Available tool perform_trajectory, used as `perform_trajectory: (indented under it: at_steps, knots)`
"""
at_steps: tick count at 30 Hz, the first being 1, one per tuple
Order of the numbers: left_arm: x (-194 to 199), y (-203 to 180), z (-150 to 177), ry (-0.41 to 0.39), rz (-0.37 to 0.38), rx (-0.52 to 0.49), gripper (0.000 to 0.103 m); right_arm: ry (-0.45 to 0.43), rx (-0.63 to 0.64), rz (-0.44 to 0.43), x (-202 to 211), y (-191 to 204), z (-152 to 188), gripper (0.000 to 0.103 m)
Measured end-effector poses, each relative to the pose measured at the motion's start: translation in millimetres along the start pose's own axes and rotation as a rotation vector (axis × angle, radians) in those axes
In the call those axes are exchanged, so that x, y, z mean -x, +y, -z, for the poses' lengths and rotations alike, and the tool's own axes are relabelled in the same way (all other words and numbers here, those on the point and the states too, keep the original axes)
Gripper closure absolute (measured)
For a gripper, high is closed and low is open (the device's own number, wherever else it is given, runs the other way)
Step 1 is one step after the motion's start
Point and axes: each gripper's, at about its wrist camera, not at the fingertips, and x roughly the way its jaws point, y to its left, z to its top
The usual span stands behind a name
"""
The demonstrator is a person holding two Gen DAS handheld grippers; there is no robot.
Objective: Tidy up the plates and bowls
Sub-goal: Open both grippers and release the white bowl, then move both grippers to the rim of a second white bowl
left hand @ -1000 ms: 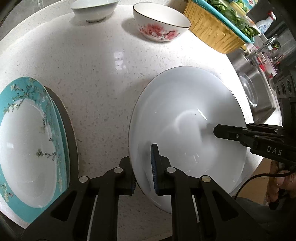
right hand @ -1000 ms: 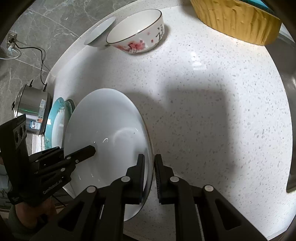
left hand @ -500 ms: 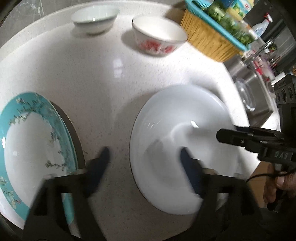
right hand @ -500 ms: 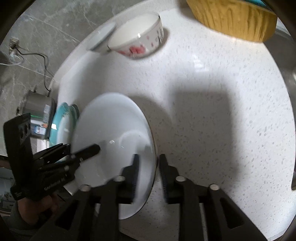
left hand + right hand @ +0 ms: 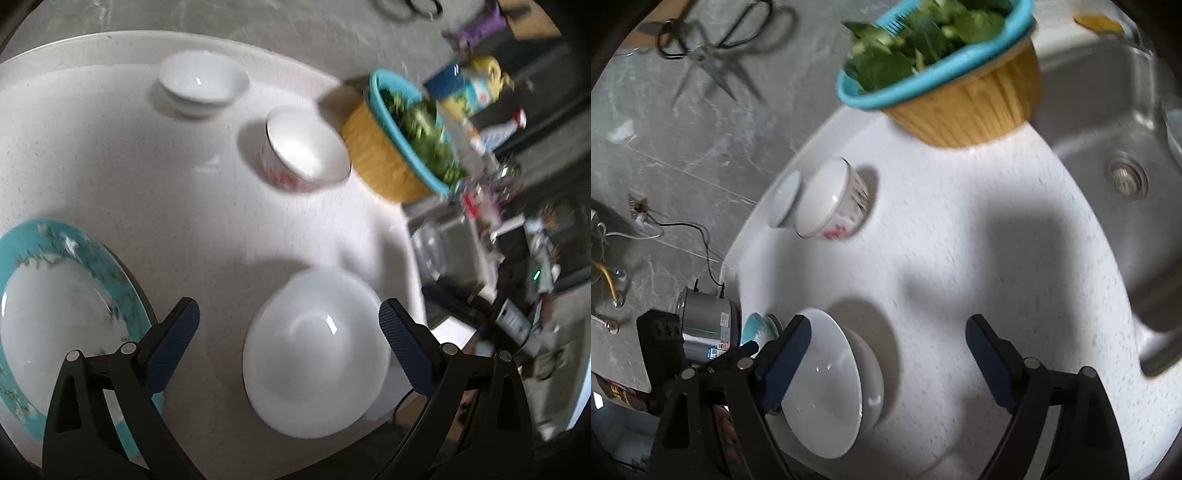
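A white deep plate point(image 5: 317, 369) lies on the white counter near its front edge; it also shows in the right wrist view point(image 5: 827, 384). A teal-rimmed flowered plate point(image 5: 55, 314) lies to its left, with only a sliver in the right wrist view point(image 5: 757, 326). A red-flowered bowl point(image 5: 303, 151) and a plain white bowl point(image 5: 201, 83) stand at the back; both show in the right wrist view, the flowered one point(image 5: 831, 205) beside the white one point(image 5: 783, 199). My left gripper point(image 5: 288, 321) is open above the white plate. My right gripper point(image 5: 886, 339) is open, raised to the plate's right.
A yellow basket with a blue colander of greens point(image 5: 402, 144) stands at the back right. A steel sink point(image 5: 1119, 147) lies right of the counter. A steel cooker point(image 5: 705, 325) stands beyond the teal plate. Scissors point(image 5: 713, 40) hang on the grey wall.
Both grippers opened, let go of the white plate's rim and rose back from it. The plate now rests on the counter.
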Motion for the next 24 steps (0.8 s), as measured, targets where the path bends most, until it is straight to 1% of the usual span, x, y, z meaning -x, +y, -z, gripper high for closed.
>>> perform_trajectory:
  at_steps: [4, 5, 6, 8, 11, 13, 14, 15, 16, 18, 19, 21, 22, 24]
  knots:
    - [33.9, 11.6, -26.9, -0.09, 0.02, 0.023, 0.004, 0.022, 0.008, -0.024, -6.6, 10.9, -6.5, 0.013]
    - [41.1, 14.4, -31.2, -0.109, 0.027, 0.022, 0.001, 0.035, 0.005, -0.042, -9.1, 13.9, -8.5, 0.013]
    - [47.0, 17.0, -35.0, -0.129, 0.031, 0.017, 0.0, 0.046, 0.005, -0.058, -11.1, 17.1, -11.0, 0.013]
    - [60.2, 24.0, -44.9, -0.17, 0.015, 0.0, 0.0, 0.071, 0.039, -0.077, -16.4, 31.3, -17.7, 0.013]
    - [66.3, 38.0, -60.8, -0.139, -0.015, 0.008, 0.0, 0.097, 0.123, -0.097, -16.5, 54.4, -35.5, 0.013]
    - [71.9, 56.7, -76.0, -0.117, -0.011, 0.058, 0.0, 0.087, 0.181, -0.097, -12.4, 70.6, -52.3, 0.013]
    - [73.6, 65.5, -85.5, -0.104, -0.026, 0.077, 0.0, 0.088, 0.228, -0.098, -11.0, 83.6, -66.1, 0.013]
    - [73.6, 72.5, -94.5, -0.102, -0.06, 0.091, 0.0, 0.087, 0.264, -0.091, -10.6, 93.8, -77.2, 0.013]
    - [76.8, 82.5, -107.2, -0.111, -0.117, 0.097, 0.0, 0.082, 0.292, -0.079, -10.8, 100.7, -85.0, 0.013]
    - [82.2, 89.5, -131.3, -0.133, -0.167, 0.071, 0.0, 0.074, 0.366, -0.034, -17.9, 126.0, -111.8, 0.013]
    - [82.6, 90.4, -147.8, -0.14, -0.205, 0.044, 0.0, 0.075, 0.381, -0.03, -22.0, 133.3, -120.7, 0.013]
    - [74.8, 90.6, -176.4, -0.13, -0.259, -0.01, 0.0, 0.092, 0.42, -0.025, -41.6, 154.1, -145.2, 0.013]
    - [67.5, 90.2, -189.4, -0.118, -0.28, -0.037, 0.0, 0.097, 0.444, -0.008, -54.9, 164.1, -155.9, 0.013]
    - [47.0, 88.6, -212.9, -0.086, -0.313, -0.082, 0.0, 0.144, 0.482, 0.045, -97.1, 183.6, -178.6, 0.013]
